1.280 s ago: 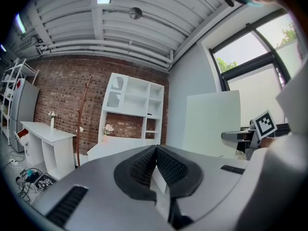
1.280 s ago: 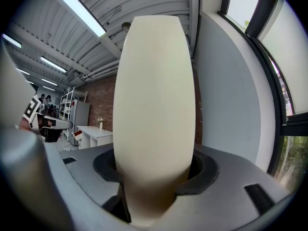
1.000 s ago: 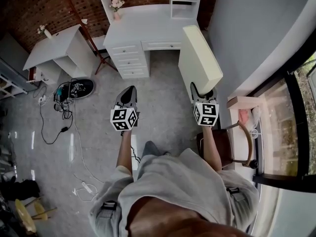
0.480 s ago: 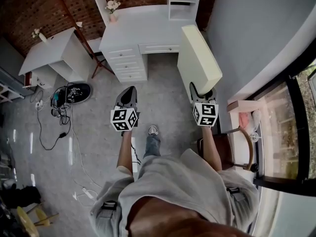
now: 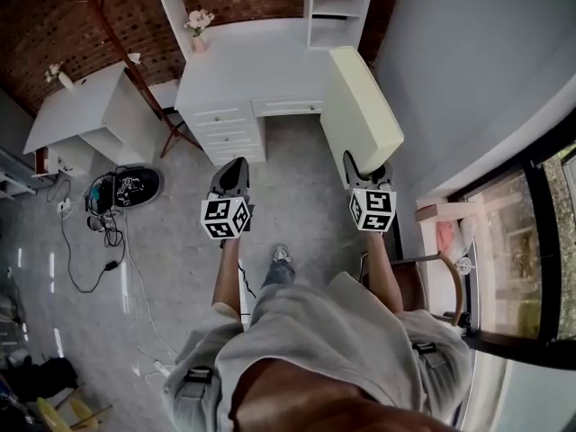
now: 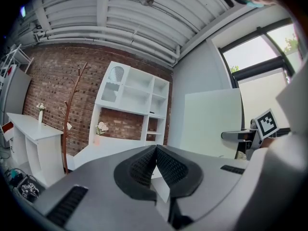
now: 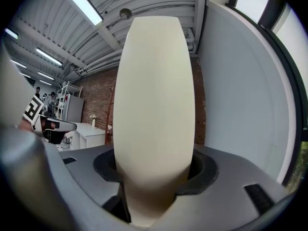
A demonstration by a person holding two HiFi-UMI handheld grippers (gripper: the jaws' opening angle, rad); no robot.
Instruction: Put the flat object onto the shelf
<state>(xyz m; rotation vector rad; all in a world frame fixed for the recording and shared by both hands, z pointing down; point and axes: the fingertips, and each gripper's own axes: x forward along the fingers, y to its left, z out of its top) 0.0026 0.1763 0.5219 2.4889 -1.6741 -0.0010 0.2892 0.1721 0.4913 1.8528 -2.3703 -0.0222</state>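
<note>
While person faces white desk (image 5: 261,61) w/ shelf unit (image 5: 335,7), R gripper (image 7: 154,177) clamped on cream flat board (image 7: 154,90). Board upright, edge-on betw jaws, in air near desk's right end, not on shelf. L gripper (image 6: 155,150) pinched together, nothing in it, well apart from board.

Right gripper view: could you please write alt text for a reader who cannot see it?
The right gripper clamps the edge of a thick cream board, which stands upright and fills the middle. Behind: a grey wall right, a white desk left.
</note>
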